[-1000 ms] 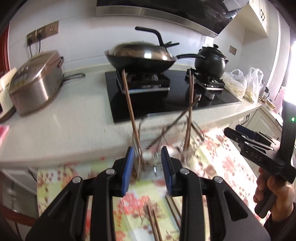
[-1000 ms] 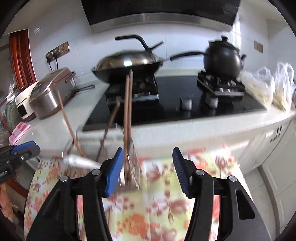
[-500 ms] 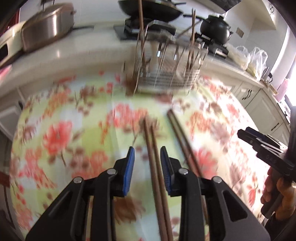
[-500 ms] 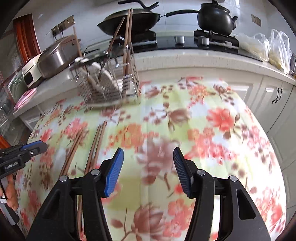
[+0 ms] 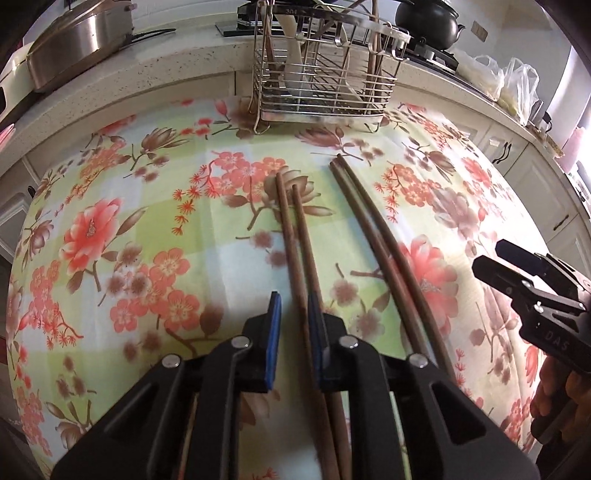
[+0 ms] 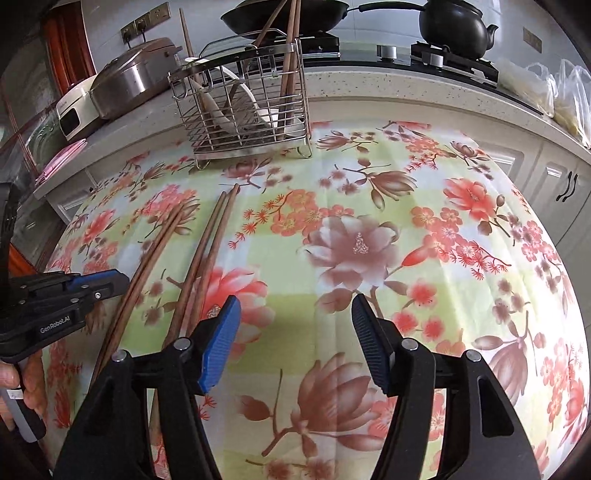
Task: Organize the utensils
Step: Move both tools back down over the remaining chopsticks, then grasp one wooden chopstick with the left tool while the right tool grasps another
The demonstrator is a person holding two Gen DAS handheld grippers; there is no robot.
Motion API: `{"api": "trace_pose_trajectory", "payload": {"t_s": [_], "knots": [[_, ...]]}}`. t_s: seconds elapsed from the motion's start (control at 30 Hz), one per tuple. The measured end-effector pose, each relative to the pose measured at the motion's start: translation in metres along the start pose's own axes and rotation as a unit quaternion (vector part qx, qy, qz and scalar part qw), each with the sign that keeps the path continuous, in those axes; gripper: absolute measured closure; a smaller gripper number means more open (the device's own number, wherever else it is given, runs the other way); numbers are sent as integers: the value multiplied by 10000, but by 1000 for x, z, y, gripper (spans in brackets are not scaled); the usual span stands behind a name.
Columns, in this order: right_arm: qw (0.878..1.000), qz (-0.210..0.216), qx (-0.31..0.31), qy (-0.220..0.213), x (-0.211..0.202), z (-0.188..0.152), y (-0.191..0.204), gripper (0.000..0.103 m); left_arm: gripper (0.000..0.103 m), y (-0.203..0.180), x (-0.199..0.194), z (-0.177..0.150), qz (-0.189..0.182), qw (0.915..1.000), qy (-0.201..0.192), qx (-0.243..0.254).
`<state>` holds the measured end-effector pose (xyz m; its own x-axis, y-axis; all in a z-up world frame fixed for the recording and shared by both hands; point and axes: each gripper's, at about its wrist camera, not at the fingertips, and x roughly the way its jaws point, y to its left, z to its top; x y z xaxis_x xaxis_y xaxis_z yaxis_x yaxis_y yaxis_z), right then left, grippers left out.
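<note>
Two pairs of brown chopsticks lie on the floral tablecloth (image 5: 147, 221). My left gripper (image 5: 295, 317) hangs low over the left pair (image 5: 291, 229). Its jaws are closing around that pair, and a gap still shows beside the left pad. The other pair (image 5: 369, 229) lies just to the right. A wire utensil rack (image 5: 321, 92) at the table's far edge holds chopsticks and white spoons. My right gripper (image 6: 295, 332) is over bare cloth right of both pairs (image 6: 210, 243), its jaws opening with nothing between them.
Behind the table runs a counter with a steel rice cooker (image 5: 77, 37), a wok (image 6: 288, 11), a black kettle (image 6: 454, 22) on the stove, and plastic bags (image 5: 513, 85). White cabinets (image 6: 565, 184) stand to the right.
Both grippers dropped from facing the stove to low over the tablecloth. The left jaws narrowed around the left chopstick pair. The right jaws spread wider.
</note>
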<state>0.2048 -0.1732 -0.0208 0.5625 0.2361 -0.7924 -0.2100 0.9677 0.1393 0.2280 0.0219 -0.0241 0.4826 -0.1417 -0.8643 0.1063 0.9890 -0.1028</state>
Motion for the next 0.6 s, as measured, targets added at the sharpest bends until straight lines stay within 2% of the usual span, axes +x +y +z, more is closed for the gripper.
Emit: {"api": "trace_pose_trajectory", "payload": {"t_s": [0.23,0.33,0.6], "knots": [[10000,-29,-6,26,3,1,7,44,89,-6,9,4,105,9998,52,169],[10000,-17,-59,55,5,2,15,44,94,-7,11,8,194,9994,68,273],[9998,9,-135,172,21,10,38,44,95,12,11,12,120,9997,57,216]]}}
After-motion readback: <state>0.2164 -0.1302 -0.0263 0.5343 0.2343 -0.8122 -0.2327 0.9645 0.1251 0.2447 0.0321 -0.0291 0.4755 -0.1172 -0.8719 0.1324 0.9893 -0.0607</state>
